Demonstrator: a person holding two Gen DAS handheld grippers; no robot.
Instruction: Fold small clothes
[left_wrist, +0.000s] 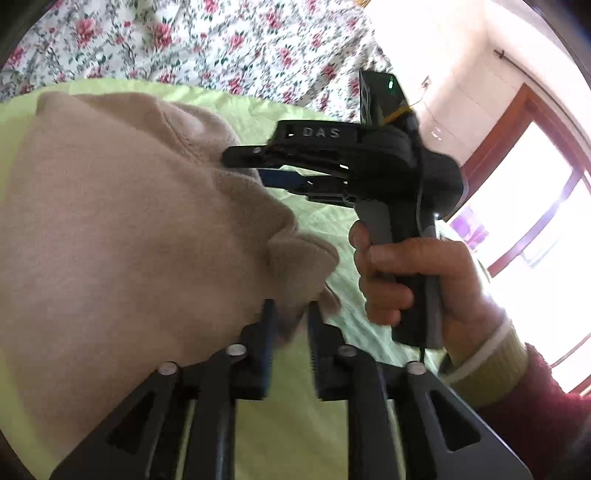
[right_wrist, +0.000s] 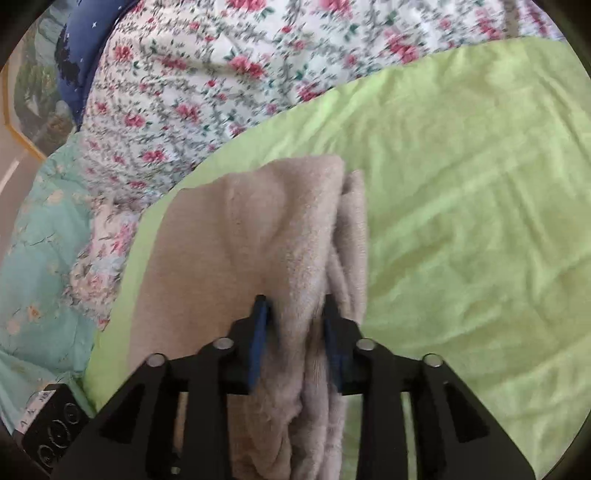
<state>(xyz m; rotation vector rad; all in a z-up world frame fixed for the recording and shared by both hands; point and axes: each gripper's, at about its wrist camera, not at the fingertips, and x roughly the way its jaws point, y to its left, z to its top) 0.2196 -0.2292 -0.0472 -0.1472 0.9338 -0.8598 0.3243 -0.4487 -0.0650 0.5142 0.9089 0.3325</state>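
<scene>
On the green sheet (right_wrist: 461, 184) your beige garment (right_wrist: 240, 240) lies already doubled (one fold seems done); both the left gripper (left_wrist: 290, 332) and right gripper (right_wrist: 295, 332) stand apart around its edge, so more folds remain.

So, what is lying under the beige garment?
The beige garment rests on a light green sheet, which shows around its edges. Beyond the sheet lies a floral cover. Directly beneath the garment, nothing can be seen, because the fabric covers it.

Black right gripper (left_wrist: 258, 173) embossed "DAS", blue-padded jaws; maroon sleeve (left_wrist: 546, 387), olive cuff.
</scene>
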